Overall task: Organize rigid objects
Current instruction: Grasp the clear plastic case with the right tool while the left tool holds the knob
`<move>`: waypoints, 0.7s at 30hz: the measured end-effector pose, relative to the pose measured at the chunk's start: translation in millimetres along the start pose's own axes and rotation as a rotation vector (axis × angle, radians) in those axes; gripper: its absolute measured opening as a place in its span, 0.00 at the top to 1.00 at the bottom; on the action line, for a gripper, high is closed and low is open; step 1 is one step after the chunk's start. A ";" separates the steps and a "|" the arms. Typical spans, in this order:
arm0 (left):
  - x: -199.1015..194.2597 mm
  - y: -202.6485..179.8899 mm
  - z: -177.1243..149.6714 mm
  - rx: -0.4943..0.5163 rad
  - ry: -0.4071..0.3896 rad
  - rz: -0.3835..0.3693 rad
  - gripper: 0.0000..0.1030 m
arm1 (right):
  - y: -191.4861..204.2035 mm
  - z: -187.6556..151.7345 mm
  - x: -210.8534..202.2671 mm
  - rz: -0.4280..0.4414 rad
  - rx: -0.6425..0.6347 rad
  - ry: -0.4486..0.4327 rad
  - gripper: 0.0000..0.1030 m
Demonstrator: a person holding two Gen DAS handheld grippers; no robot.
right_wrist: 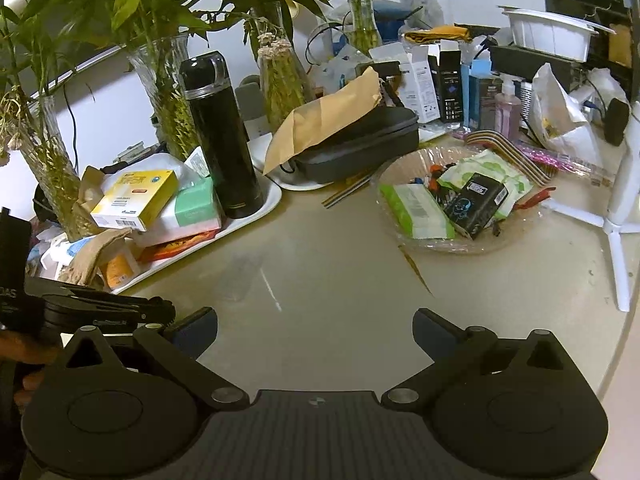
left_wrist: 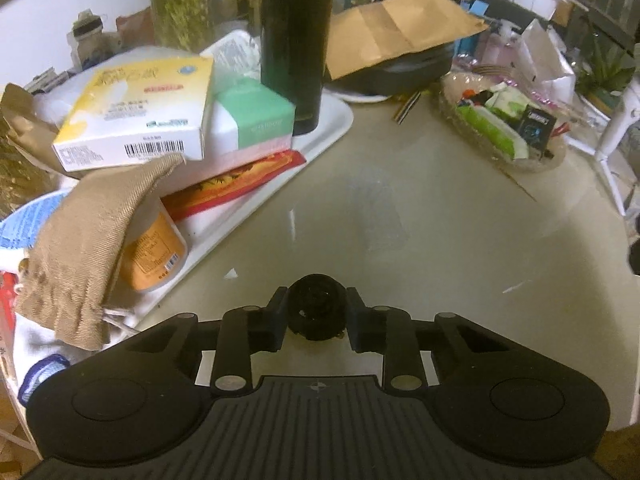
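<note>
Black ball (left_wrist: 317, 307) between left tongs (left_wrist: 316, 320)

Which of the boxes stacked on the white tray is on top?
The yellow and white box with the barcode; it lies tilted over the mint-green and white box, which sits beneath it beside the black flask.

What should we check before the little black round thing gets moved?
1. Left hand-held gripper closed on the black round thing: ok, both fingers sit against its sides.
2. Right hand-held gripper free: ok, jaws wide apart, nothing between them.
3. Tabletop ahead bare: ok, only small white scraps.
4. Room on the white tray: not ok, it is piled with boxes and the black flask.
5. Room in the clear bowl: cannot tell, packets already fill most of it.
6. Thing lifted off the table: cannot tell.
</note>
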State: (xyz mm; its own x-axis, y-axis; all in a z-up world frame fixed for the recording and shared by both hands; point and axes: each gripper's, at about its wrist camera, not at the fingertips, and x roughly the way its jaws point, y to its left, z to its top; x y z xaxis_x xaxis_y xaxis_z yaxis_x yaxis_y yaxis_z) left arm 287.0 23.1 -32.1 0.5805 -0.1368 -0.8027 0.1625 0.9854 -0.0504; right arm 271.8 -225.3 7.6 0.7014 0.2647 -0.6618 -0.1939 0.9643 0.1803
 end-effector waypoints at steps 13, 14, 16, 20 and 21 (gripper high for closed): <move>-22.4 -6.5 -0.1 0.024 -0.075 -0.053 0.72 | 25.7 2.9 9.7 0.020 -0.061 0.010 0.00; -23.7 -5.7 -0.3 0.022 -0.078 -0.056 0.72 | 27.6 3.4 9.7 0.029 -0.058 0.012 0.00; -26.1 -4.7 -1.5 0.018 -0.082 -0.064 0.73 | 30.8 4.3 8.7 0.046 -0.056 0.015 0.00; -29.0 -3.1 -5.0 0.023 -0.080 -0.080 0.72 | 40.4 7.5 7.8 0.043 -0.068 0.026 0.00; -29.2 -2.3 -5.1 0.021 -0.076 -0.082 0.72 | 43.2 8.9 8.7 0.036 -0.066 0.035 0.00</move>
State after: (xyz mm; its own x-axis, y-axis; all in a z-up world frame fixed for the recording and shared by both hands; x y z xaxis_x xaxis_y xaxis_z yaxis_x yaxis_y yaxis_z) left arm 265.6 25.4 -11.6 0.6235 -0.2251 -0.7487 0.2282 0.9684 -0.1011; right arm 275.7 -181.4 16.1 0.6687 0.2982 -0.6811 -0.2645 0.9515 0.1570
